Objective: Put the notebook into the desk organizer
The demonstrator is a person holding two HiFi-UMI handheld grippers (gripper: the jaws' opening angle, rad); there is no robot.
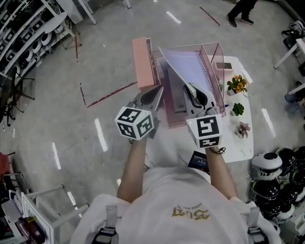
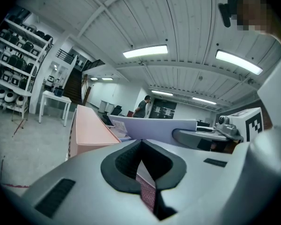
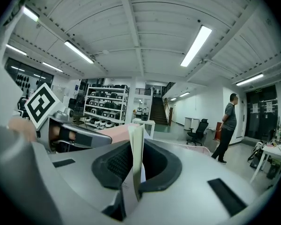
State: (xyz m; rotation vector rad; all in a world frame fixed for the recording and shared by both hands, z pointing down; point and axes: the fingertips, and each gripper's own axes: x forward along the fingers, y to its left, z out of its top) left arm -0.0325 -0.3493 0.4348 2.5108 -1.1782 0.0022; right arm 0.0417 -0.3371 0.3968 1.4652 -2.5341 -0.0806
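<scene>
A lavender spiral notebook hangs tilted over the clear pink desk organizer, which stands on a white table. My right gripper is shut on the notebook's near edge. In the right gripper view the page edge stands upright between the jaws of the right gripper. My left gripper sits at the organizer's front left. In the left gripper view the left gripper has its jaws closed on a thin pink wall. The notebook shows beyond it.
A pink book-like block stands against the organizer's left side. Small potted plants line the white table's right edge. Helmets are piled at lower right, shelving stands at left, and a person walks at the back.
</scene>
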